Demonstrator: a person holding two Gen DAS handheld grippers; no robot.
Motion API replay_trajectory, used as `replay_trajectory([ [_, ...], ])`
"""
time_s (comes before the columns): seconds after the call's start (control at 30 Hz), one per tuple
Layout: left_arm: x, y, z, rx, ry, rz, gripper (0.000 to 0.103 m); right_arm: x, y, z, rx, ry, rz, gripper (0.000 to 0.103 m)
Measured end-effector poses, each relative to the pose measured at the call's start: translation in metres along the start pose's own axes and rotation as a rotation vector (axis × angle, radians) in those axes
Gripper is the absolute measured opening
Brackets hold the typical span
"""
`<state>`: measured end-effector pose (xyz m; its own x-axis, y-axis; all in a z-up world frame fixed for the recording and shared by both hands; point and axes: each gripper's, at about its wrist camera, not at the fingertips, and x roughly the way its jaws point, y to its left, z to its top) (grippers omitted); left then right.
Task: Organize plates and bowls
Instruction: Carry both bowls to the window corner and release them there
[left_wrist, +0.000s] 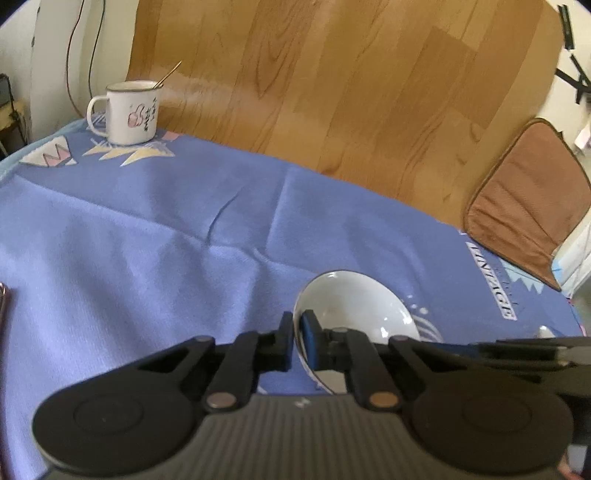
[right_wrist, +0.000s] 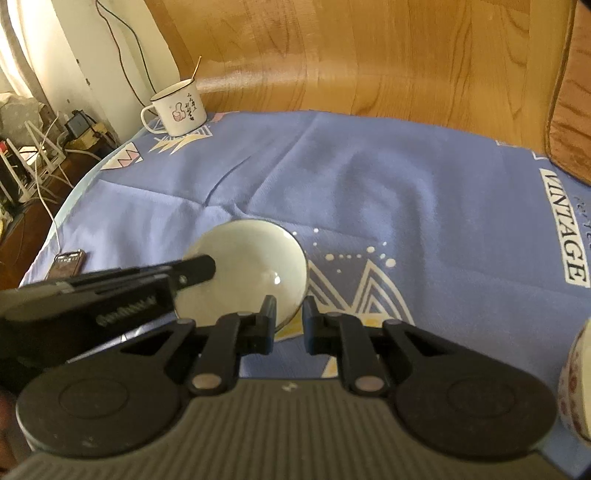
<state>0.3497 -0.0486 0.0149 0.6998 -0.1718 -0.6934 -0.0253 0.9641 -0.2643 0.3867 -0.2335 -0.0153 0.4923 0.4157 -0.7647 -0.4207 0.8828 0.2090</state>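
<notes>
A white bowl (left_wrist: 354, 306) sits on the blue tablecloth (left_wrist: 147, 229). My left gripper (left_wrist: 297, 332) is shut on the bowl's near left rim, one finger outside and one inside. In the right wrist view the same bowl (right_wrist: 255, 266) lies just ahead, with the left gripper's body (right_wrist: 110, 291) reaching over its left side. My right gripper (right_wrist: 289, 314) is open, and the bowl's near right rim sits between its fingers without clear contact. A patterned bowl (right_wrist: 576, 384) shows partly at the right edge.
A white enamel mug (left_wrist: 127, 110) with a spoon stands at the far left corner of the cloth. A phone (right_wrist: 66, 263) lies near the left table edge. A brown chair cushion (left_wrist: 528, 199) stands at the right. Wooden floor lies beyond the table.
</notes>
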Motion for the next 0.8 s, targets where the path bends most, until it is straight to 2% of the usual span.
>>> replay_trajectory([
  [0.23, -0.011, -0.031, 0.003, 0.05, -0.026, -0.02, 0.007, -0.026, -0.011, -0.004, -0.023, -0.06, -0.022, 0.017],
  [0.4, -0.008, -0.063, 0.004, 0.081, -0.018, -0.059, 0.008, -0.047, -0.025, -0.01, -0.026, -0.1, -0.071, 0.017],
  [0.8, 0.002, -0.162, 0.0, 0.207, -0.004, -0.144, 0.008, -0.103, -0.089, -0.034, 0.05, -0.171, -0.173, 0.017],
])
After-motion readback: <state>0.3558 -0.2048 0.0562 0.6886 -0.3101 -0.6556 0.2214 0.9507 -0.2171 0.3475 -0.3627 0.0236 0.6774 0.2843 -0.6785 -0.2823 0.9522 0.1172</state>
